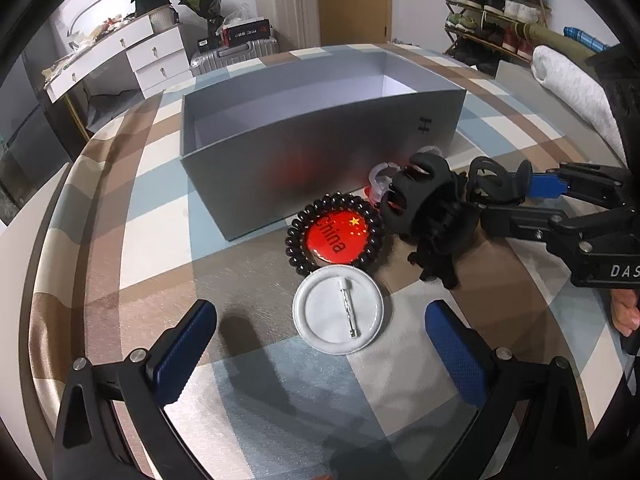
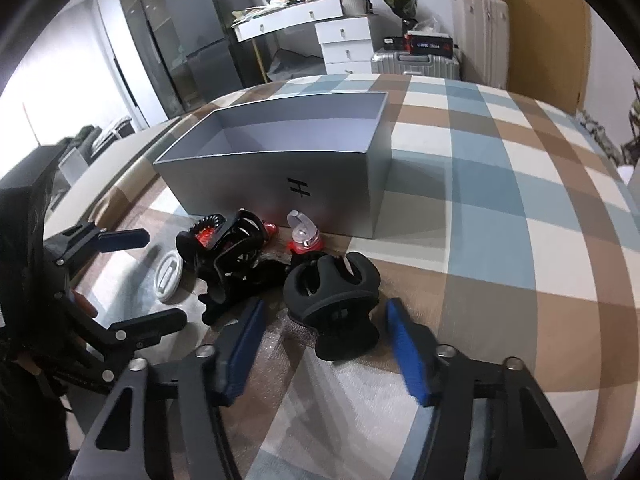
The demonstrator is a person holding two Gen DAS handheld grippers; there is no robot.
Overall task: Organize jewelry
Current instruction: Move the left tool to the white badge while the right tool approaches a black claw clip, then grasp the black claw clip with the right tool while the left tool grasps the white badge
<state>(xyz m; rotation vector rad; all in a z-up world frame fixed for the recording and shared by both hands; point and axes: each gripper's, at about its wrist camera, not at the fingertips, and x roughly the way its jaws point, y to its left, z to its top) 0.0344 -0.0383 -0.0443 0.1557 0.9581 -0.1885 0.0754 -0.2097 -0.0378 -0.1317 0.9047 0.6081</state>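
Note:
An open grey box [image 1: 304, 148] stands on the checked tablecloth; it also shows in the right wrist view [image 2: 280, 184]. In front of it lie a white pin badge face down [image 1: 339, 318], a red "China" badge [image 1: 340, 236] inside a ring of dark beads [image 1: 296, 248], and black claw hair clips [image 1: 424, 204]. My left gripper [image 1: 320, 354] is open, just short of the white badge. My right gripper [image 2: 326, 350] is open with its pads on either side of a black claw clip [image 2: 332, 296], not touching. A second black clip [image 2: 232, 256] lies left of it.
A small clear and red clip [image 2: 304, 236] lies against the box front. The table's left edge [image 1: 52, 240] is close. Beyond the table are white drawers [image 1: 156, 60], suitcases [image 1: 288, 8] and a shoe rack [image 1: 492, 12].

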